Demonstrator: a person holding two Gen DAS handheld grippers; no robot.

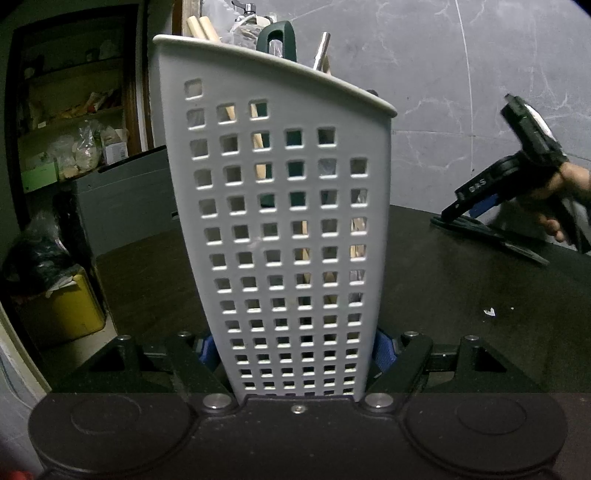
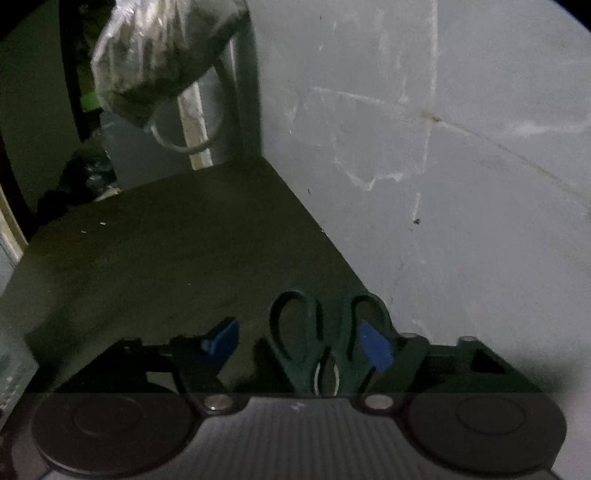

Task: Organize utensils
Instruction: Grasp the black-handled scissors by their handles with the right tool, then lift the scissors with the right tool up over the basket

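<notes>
My left gripper (image 1: 295, 352) is shut on the base of a white perforated utensil holder (image 1: 280, 206), one blue pad (image 1: 207, 350) on each side. The holder stands upright on the dark table (image 1: 443, 295) and contains wooden sticks (image 1: 201, 27), a dark green handle (image 1: 277, 38) and a metal utensil (image 1: 322, 50). At the right, a hand carries my right gripper (image 1: 469, 206) over dark green scissors (image 1: 491, 236) lying flat. In the right wrist view the scissors (image 2: 299, 373) lie between the open gripper (image 2: 299, 343); the right pad (image 2: 375, 349) is at a handle loop, the left pad (image 2: 221, 339) stands apart.
A grey marble wall (image 1: 443, 74) borders the table's far side. To the left stand cluttered shelves (image 1: 74, 122), a grey cabinet (image 1: 125, 199) and a yellow box (image 1: 62, 306) on the floor. A filled plastic bag (image 2: 159, 55) hangs beyond the table's far corner.
</notes>
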